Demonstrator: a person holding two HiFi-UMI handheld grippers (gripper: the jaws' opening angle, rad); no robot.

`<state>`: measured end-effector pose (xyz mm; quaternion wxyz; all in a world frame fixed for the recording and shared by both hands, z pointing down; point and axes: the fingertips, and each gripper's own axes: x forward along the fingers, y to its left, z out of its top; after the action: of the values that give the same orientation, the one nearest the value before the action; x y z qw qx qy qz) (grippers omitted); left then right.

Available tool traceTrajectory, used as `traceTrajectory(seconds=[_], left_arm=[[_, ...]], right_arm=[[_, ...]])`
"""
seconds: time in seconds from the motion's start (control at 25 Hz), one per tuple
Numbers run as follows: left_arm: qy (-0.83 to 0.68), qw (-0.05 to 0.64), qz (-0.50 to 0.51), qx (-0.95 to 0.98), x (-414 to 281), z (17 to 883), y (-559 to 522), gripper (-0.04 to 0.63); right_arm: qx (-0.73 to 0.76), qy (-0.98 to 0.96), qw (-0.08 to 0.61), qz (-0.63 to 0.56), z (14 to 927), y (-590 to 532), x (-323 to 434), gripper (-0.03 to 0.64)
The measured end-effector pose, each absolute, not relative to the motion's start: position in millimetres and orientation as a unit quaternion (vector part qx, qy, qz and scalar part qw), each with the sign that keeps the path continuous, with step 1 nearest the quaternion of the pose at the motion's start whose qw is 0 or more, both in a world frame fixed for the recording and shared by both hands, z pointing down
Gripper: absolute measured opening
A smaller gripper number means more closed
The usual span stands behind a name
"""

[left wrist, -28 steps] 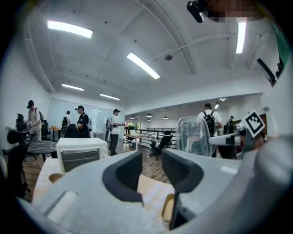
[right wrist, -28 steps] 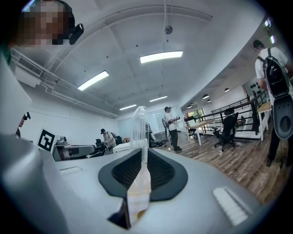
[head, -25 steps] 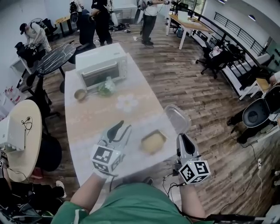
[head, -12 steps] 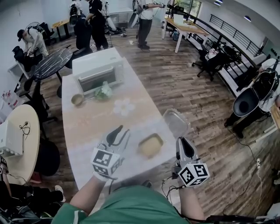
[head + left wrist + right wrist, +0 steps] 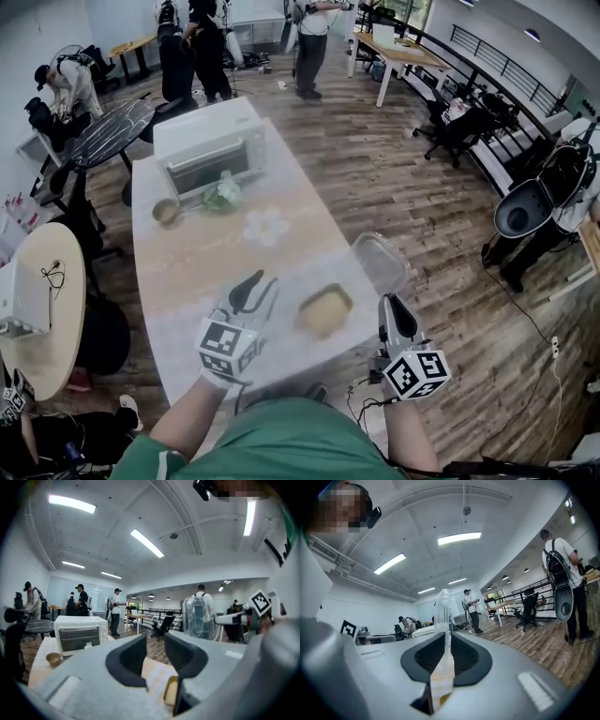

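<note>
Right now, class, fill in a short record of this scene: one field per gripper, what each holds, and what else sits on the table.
Left gripper: jaws apart, nothing between them, above the table
Right gripper: jaws shut on the edge of a clear lid
Between the grippers: open container with tan contents
Far end of table: toaster oven, small bowl

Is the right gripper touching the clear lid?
Touching. In the right gripper view, the right gripper has its jaws clamped on the lid edge.
</note>
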<state>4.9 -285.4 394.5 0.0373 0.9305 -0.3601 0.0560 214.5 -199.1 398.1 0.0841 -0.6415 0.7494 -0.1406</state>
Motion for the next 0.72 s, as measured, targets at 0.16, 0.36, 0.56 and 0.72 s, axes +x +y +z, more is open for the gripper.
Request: traceTrajectory(seconds=[0.16,0.36,0.56,0.72], left_arm=[[-0.359,0.044,0.059,0.930,3.0,402.6,-287.7,0.117],[-0.359,0.050,0.061,0.930,1.1,408.5,-296.0,0.117],[-0.359,0.054,0.066,0.929,-1.3,412.8,-300.5,0.117],[-0.361,0.055,0.067,0.928,-1.5,416.4,-303.0,0.117]], right_arm=[[-0.644,0.746,0.083,-0.147,401.4,-200.7,213.9,0.040],[-0.641,0.749,0.085,-0.145,405.1,-207.7,212.1,0.039],[-0.638,0.751,0.082,-0.148,408.2,-211.8,207.7,0.038],[-0.639,0.750,0.083,-0.151,410.3,-213.5,207.8,0.038]])
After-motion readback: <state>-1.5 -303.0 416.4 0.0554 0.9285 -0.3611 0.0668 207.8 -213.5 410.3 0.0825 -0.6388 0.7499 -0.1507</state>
